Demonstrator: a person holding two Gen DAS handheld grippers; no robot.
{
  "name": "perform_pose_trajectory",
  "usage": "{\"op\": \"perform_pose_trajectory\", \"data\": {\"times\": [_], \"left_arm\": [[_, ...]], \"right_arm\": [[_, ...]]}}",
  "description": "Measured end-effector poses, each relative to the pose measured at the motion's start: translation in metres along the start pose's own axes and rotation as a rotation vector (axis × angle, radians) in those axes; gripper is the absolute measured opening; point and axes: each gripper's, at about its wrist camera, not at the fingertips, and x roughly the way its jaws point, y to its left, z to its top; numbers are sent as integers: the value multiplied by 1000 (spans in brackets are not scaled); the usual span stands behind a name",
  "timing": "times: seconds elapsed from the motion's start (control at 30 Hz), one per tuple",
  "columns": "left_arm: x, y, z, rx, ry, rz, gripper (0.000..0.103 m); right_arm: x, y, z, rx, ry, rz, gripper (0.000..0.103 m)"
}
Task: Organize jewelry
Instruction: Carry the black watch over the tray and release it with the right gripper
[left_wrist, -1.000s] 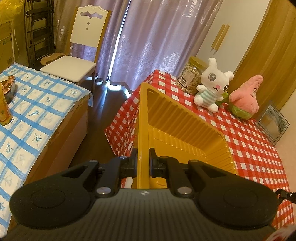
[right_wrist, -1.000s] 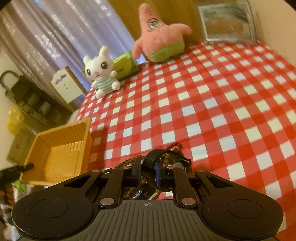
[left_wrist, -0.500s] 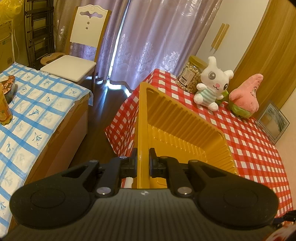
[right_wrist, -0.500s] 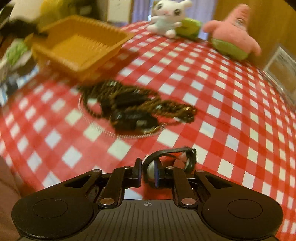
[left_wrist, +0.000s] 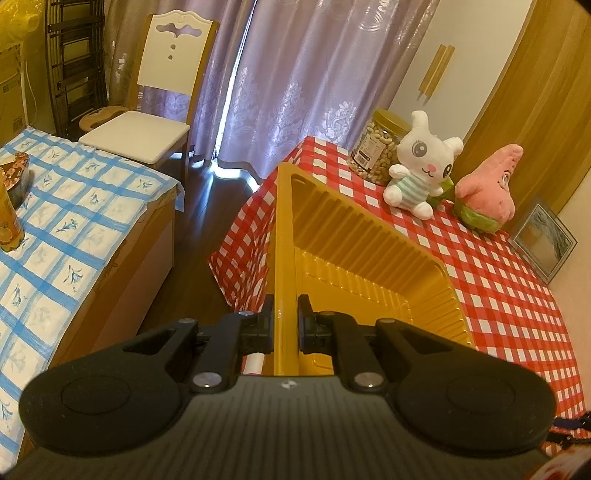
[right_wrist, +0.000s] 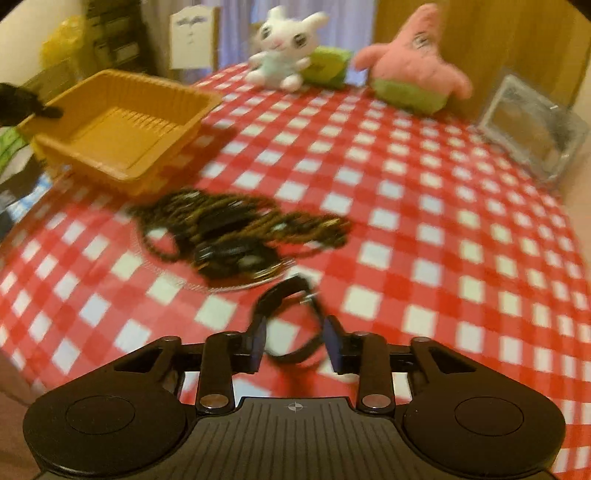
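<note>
Two grippers work over a table under a red-and-white checked cloth (right_wrist: 424, 192). Left gripper (left_wrist: 285, 321) is pressed together on the near rim of a yellow ribbed tray (left_wrist: 354, 258), one finger outside the wall, one inside; the tray sits at the cloth's left edge and is tilted up in that grip. Seen from the right wrist, the tray (right_wrist: 122, 125) lies left and beyond the jewelry, its interior bare. Right gripper (right_wrist: 295, 341) has its jaws opening, with a black strap loop (right_wrist: 291, 317), likely a watch band, between them; the left pad still looks to touch the strap, though blur keeps that uncertain. Just beyond the strap lies a tangled heap of dark beaded necklaces (right_wrist: 236, 229) on the cloth, near the tray's closest corner, with a thin pale chain curving under it. Beyond the tray, at the far side of the cloth: a white plush rabbit (right_wrist: 280, 48), a green packet behind it, a pink plush starfish (right_wrist: 410, 62), and a picture frame (right_wrist: 532, 125) leaning at the right. A jar of nuts (left_wrist: 378, 146) stands left of the rabbit in the left wrist view.
</note>
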Motion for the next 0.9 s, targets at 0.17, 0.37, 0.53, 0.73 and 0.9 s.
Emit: {"op": "perform_pose_trajectory", "data": {"times": [0.17,0.37,0.53,0.73,0.9], "left_arm": [[0,0,-2,-1,2,1,10],[0,1,-4,-1,6,-3,10],[-1,1,-6,-6,7,-6,10],[-2,2,-7,1,11,-13,10],[-1,1,-5,2,13,-19,10]], "right_arm": [[23,4,3,-28,13,-32,42],[35,0,9,-30,17,-49,9],[30,-1,32,12,-9,-43,9],[27,23,87,45,-111,75,9],[40,65,129,7,-175,219,9]]}}
